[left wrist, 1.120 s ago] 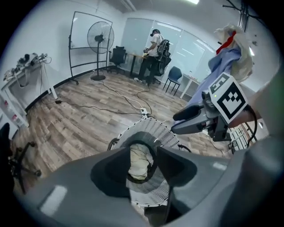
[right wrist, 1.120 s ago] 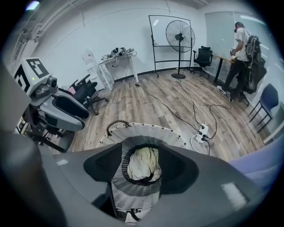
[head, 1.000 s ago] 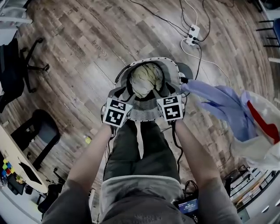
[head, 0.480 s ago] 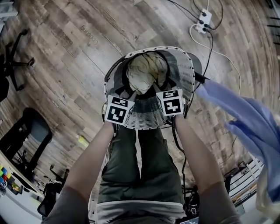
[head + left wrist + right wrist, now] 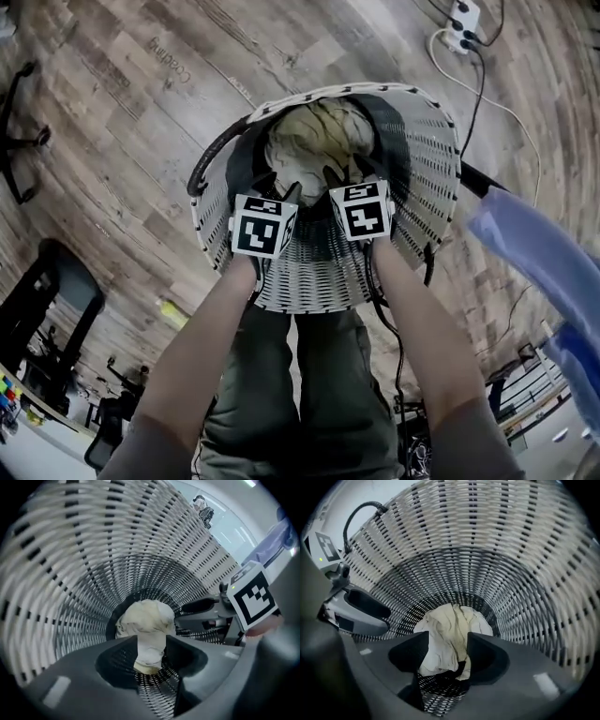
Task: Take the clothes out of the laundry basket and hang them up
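Left gripper [image 5: 281, 190] and right gripper [image 5: 345, 176] have dropped into the laundry basket [image 5: 431, 169], jaws apart.
Closing early (the cream garment [image 5: 314, 141] lies lower) could snag wicker instead.

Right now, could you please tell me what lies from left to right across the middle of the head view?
Black chair, yellow item on the floor, left gripper, right gripper, blue garment.

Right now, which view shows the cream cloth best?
The right gripper view: the cream cloth lies large, its creases clear. The left gripper view shows it smaller, less sharp; the head view, small, from above.
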`<action>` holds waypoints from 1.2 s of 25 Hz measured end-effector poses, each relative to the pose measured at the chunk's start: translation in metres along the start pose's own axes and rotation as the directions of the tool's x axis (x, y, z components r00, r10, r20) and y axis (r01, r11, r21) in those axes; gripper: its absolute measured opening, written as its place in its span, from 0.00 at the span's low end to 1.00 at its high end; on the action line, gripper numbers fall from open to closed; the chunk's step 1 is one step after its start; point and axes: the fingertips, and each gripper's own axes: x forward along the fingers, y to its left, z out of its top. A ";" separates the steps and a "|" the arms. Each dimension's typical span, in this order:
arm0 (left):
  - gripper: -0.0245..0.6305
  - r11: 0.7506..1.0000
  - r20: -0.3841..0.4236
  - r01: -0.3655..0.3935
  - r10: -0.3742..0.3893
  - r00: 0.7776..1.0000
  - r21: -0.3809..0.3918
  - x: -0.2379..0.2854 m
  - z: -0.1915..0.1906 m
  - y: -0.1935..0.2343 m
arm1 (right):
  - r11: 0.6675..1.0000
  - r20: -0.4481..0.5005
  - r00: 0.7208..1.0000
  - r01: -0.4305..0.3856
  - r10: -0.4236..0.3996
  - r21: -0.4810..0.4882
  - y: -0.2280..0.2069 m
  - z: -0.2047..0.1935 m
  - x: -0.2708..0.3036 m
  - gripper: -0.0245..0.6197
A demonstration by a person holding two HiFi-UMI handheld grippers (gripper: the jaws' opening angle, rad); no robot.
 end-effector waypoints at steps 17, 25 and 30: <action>0.33 0.980 -0.051 -0.114 0.107 0.993 -0.161 0.107 -0.058 0.047 | 0.997 -0.068 0.996 0.053 -0.049 0.049 -0.030 -0.045 0.105 0.51; 0.21 0.950 -0.079 -0.160 0.143 0.986 -0.270 0.137 -0.068 0.069 | 0.990 -0.071 0.994 0.086 -0.078 0.111 -0.043 -0.050 0.136 0.49; 0.05 0.936 -0.110 -0.176 0.149 0.983 -0.305 0.144 -0.080 0.075 | 0.987 -0.067 0.997 0.040 -0.030 0.157 -0.038 -0.051 0.140 0.38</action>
